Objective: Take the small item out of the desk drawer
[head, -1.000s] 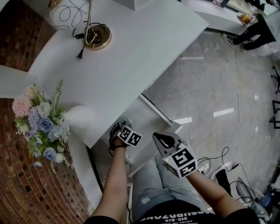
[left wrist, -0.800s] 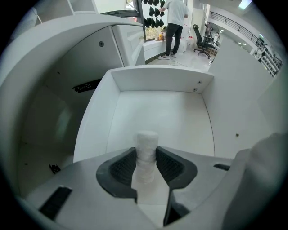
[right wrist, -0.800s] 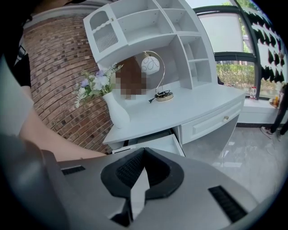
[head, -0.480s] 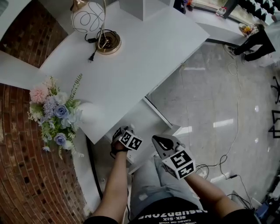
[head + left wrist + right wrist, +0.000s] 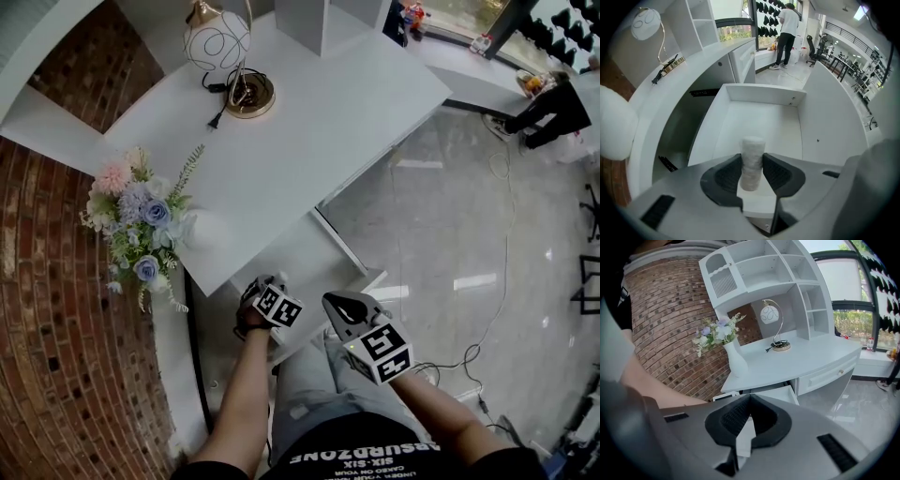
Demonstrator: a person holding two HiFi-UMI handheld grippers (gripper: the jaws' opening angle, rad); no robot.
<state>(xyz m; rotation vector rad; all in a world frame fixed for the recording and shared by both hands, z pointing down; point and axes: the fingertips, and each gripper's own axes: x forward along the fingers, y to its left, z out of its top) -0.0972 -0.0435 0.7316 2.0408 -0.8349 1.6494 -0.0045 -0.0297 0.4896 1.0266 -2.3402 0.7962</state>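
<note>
Left gripper view: fibrous white cylinder (image 5: 753, 149); ribbed claw (image 5: 753, 161)

The left gripper (image 5: 753, 163) with its white roll (image 5: 753, 149) and the right gripper (image 5: 339, 304) have risen slightly above the drawer (image 5: 764, 96).

In the head view the left gripper (image 5: 265, 298) keeps its jaws hidden under its marker cube (image 5: 278, 306), so the white roll (image 5: 753, 157) does not show there. The near end of the drawer (image 5: 298, 251) lies behind this gripper and the right gripper (image 5: 345, 307). In the left gripper view the vase (image 5: 614, 123) is blurred and cut off by the left edge.
</note>
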